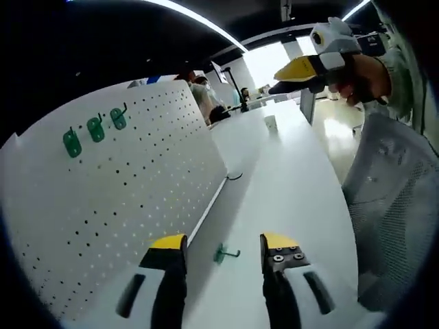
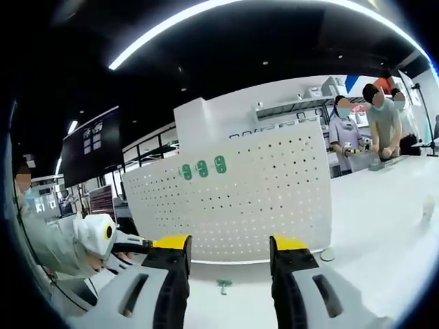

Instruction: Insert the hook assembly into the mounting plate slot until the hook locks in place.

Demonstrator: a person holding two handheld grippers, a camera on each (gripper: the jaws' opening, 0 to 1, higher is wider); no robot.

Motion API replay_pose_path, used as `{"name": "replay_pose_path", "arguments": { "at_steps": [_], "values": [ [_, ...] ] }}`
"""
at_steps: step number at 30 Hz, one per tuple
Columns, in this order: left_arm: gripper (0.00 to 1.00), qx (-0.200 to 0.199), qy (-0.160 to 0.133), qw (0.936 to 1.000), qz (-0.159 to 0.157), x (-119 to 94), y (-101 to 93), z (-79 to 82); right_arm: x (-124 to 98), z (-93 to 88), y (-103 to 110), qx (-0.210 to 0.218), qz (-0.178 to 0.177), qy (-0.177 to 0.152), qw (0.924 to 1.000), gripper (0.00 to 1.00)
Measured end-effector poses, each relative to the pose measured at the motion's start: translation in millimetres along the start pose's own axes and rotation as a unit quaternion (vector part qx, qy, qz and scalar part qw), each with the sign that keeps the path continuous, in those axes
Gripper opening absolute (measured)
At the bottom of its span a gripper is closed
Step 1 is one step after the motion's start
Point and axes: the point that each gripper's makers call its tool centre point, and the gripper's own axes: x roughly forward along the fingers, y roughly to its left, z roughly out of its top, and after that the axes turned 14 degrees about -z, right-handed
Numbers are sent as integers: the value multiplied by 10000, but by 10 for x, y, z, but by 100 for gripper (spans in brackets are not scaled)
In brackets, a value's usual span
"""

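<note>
The small green plastic hook [image 1: 225, 254] lies free on the white table [image 1: 288, 185], between the parted jaws of the left gripper [image 1: 223, 245], near the white perforated mounting board [image 1: 123, 185]. The right gripper [image 2: 229, 245] is also parted and empty; three green hooks [image 1: 95, 129] seem already hung on the board.

The pegboard [image 1: 130, 178] is seen as white, patterned with rows of small dark holes. Three green hooks [image 1: 95, 129] are mounted on it. A green hook [image 1: 223, 254] lies on the white tabletop [image 1: 288, 185]. Yellow tips and black bodies are shown on the left gripper [image 1: 223, 243] and the right gripper [image 2: 230, 243].
</note>
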Motion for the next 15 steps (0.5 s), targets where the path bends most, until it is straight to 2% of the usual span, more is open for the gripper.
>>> {"name": "replay_pose_path", "arguments": {
  "at_steps": [10,15],
  "values": [
    [38,192,413,9988,-153,211,176,-197,33,-58,-81,42,-89,70,9999,44],
    [37,197,489,9983,-229,314,245,-272,51,-96,-99,59,-118,119,9998,44]
  ]
}}
